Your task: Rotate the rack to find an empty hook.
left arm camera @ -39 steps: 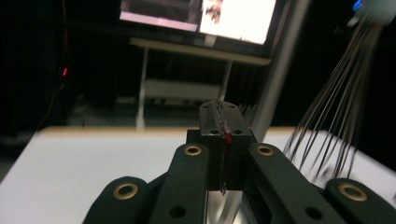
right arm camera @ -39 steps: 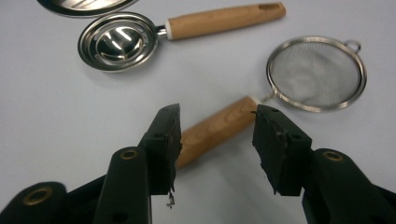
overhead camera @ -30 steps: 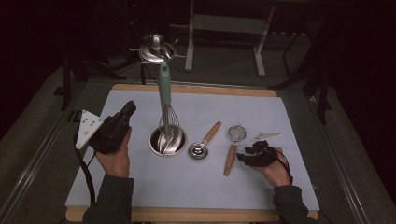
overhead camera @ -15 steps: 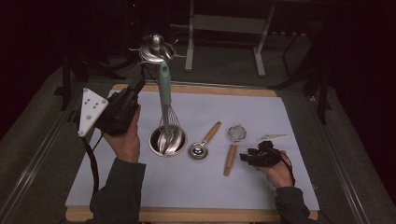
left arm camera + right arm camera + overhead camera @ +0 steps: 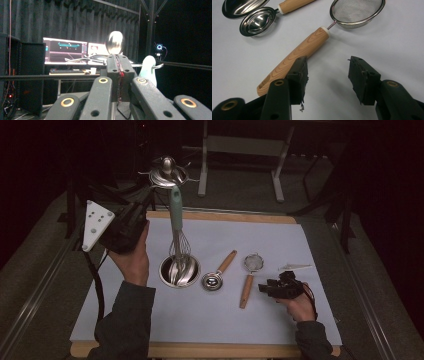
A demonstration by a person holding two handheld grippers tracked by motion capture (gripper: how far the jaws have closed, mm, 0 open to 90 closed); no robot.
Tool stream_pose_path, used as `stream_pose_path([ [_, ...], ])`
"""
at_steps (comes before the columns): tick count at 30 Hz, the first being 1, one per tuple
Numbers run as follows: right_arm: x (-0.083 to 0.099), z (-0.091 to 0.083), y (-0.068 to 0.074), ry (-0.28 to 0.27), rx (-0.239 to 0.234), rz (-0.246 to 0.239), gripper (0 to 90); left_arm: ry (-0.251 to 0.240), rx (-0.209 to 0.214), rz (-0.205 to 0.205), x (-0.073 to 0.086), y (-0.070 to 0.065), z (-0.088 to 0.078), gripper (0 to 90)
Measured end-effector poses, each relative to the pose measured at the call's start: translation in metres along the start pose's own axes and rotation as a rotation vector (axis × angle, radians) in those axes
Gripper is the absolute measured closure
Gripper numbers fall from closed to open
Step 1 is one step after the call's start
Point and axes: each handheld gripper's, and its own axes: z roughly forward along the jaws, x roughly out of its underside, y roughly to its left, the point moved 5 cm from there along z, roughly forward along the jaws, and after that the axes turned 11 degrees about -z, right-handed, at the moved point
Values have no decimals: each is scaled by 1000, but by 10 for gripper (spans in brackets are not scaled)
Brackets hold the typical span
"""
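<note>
One strainer (image 5: 248,279) with a wooden handle lies flat on the surface (image 5: 200,330), well to the right of the metal cup (image 5: 162,270). Its mesh end points away from the person and its long axis runs roughly toward them. A wooden-handled measuring scoop (image 5: 217,272) lies between strainer and cup.

The right gripper (image 5: 264,287) sits low, just right of the strainer's handle and farther from the cup. Its jaws stand wide apart and hold nothing. In the right gripper view (image 5: 328,72) the handle (image 5: 297,60) runs diagonally and passes under one jaw, so the gap lies beside the handle, not astride it. Judgement: a small sideways shift toward the cup is needed before closing. The right hand is clearly the nearer.

The left gripper (image 5: 144,205) is raised left of the cup with its jaws shut (nothing seen between them). It points at a shiny metal piece (image 5: 167,170) above the whisk (image 5: 176,220), which stands in the cup. What carries that piece cannot be told.
</note>
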Motion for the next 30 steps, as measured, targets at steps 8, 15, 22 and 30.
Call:
stream_pose_path([
  [8, 0, 1, 2, 1, -4, 2, 493, 4, -10, 8, -1, 3, 1, 896],
  [15, 1, 0, 1, 0, 0, 3, 493, 2, -29, 15, -3, 9, 3, 897],
  [22, 2, -1, -1, -1, 0, 13, 493, 3, -53, 16, -6, 17, 7, 897],
  [30, 2, -2, -2, -5, 1, 15, 493, 14, -81, 16, -9, 25, 13, 897],
])
